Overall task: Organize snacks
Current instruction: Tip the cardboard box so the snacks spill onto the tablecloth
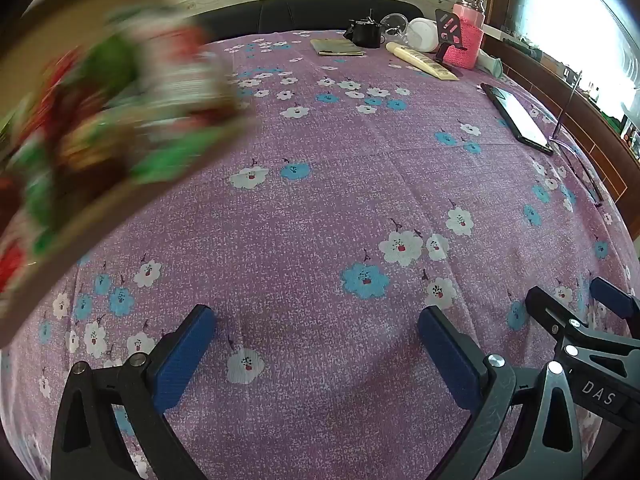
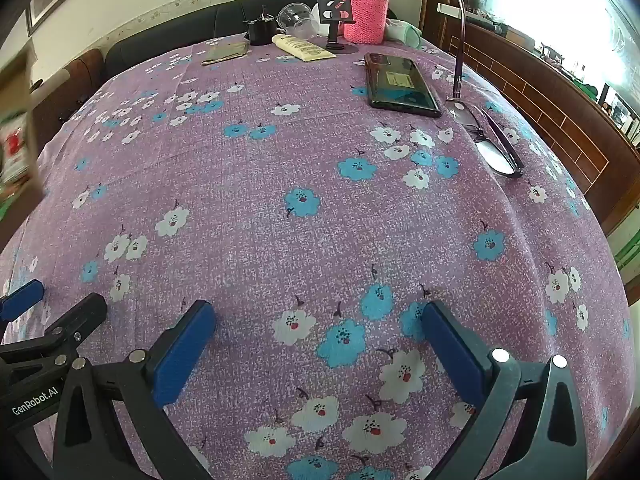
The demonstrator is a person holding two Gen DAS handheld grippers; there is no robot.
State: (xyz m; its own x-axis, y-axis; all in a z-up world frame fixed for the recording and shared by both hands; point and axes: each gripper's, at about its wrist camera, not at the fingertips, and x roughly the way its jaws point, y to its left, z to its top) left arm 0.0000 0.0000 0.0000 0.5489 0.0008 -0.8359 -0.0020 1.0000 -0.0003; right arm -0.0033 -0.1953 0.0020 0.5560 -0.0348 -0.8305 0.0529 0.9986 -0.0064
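Snack packets (image 1: 104, 120), red-and-green crinkly wrappers (blurred), we judge light and slippery; pinch an edge. Both tongs (image 1: 316, 344) (image 2: 318, 344) apart, empty.

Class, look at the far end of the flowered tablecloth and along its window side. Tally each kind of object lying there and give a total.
Pink-sleeved flask: 1
Black phone stand: 1
Cream tube: 1
Black cup: 1
Clear plastic cup: 1
Olive folded pouch: 1
Phone: 1
Eyeglasses: 1
Total: 8
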